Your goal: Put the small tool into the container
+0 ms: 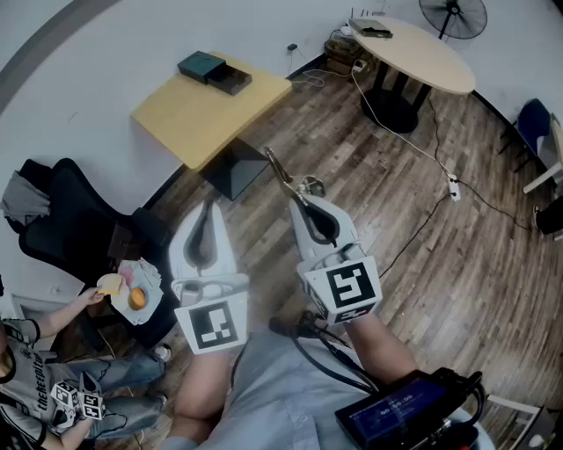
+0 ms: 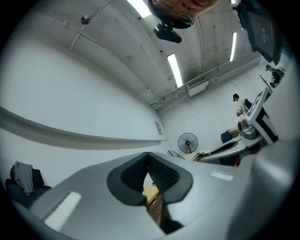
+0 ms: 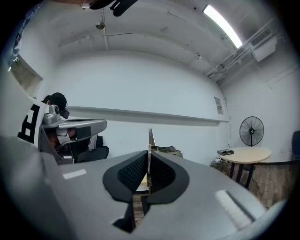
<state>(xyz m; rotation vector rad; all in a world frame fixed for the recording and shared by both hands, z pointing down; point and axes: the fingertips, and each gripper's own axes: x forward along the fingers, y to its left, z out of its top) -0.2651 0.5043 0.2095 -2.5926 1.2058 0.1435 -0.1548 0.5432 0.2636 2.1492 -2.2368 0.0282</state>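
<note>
In the head view my right gripper [image 1: 297, 200] is shut on the small metal tool [image 1: 281, 174], whose thin end sticks up and forward past the fingertips. The right gripper view shows the tool's blade [image 3: 150, 138] rising from between the pressed pads of that gripper [image 3: 149, 157]. My left gripper [image 1: 208, 204] hangs beside it at the left, shut with nothing in it; its pads meet in the left gripper view [image 2: 148, 157]. The dark container [image 1: 215, 72], a box with its lid set beside it, sits at the far end of the yellow table [image 1: 198, 119], well ahead of both grippers.
A round table [image 1: 422, 53] and a fan [image 1: 453, 16] stand at the back right. A cable and power strip [image 1: 453, 189] lie on the wooden floor. A black chair [image 1: 62, 211] and a seated person [image 1: 53, 387] are at the left. A screen device [image 1: 396, 413] sits near my body.
</note>
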